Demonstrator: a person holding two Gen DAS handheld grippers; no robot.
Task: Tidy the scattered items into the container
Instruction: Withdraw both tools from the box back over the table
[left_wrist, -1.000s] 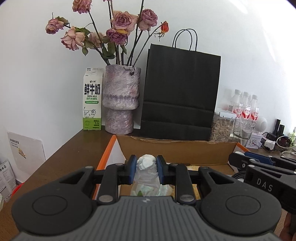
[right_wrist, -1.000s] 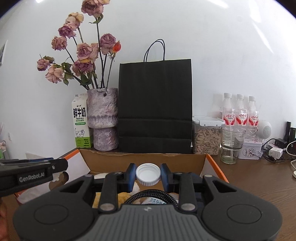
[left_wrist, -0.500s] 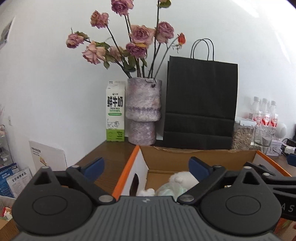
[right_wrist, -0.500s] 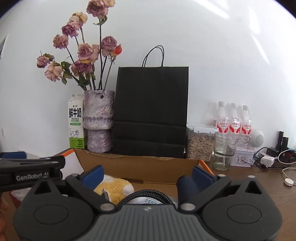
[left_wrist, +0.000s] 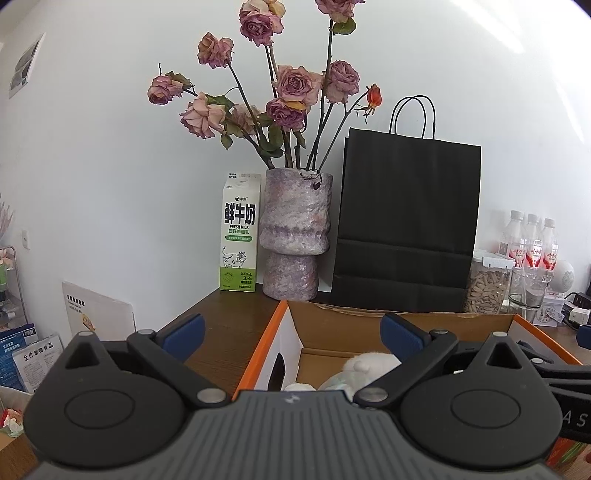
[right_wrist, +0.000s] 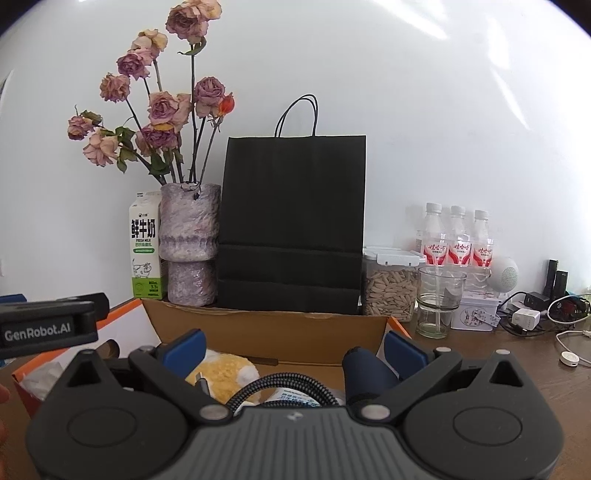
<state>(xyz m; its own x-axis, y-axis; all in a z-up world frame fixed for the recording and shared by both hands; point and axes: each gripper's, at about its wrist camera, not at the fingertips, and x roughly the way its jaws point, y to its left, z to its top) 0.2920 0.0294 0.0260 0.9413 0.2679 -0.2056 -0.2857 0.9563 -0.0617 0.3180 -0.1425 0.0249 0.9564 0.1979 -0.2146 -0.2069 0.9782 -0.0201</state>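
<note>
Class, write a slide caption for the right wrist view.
Open right tongs above the cardboard box holding a yellow plush toy.

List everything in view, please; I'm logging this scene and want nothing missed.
cardboard box: one, brown with orange edges, on the table under both grippers
plush toy: one, yellow, inside the box
white soft item: one, inside the box
braided cable: one, dark, inside the box
dark blue cylinder: one, inside the box
paper bag: one, black, behind the box
vase: one, purple, holding dried roses, left of the bag
milk carton: one, white and green, left of the vase
seed jar: one, clear, right of the bag
glass: one, clear, beside the jar
bottles: three, red labels, by the wall
left hand-held gripper: open, empty
right hand-held gripper: open, empty
</note>
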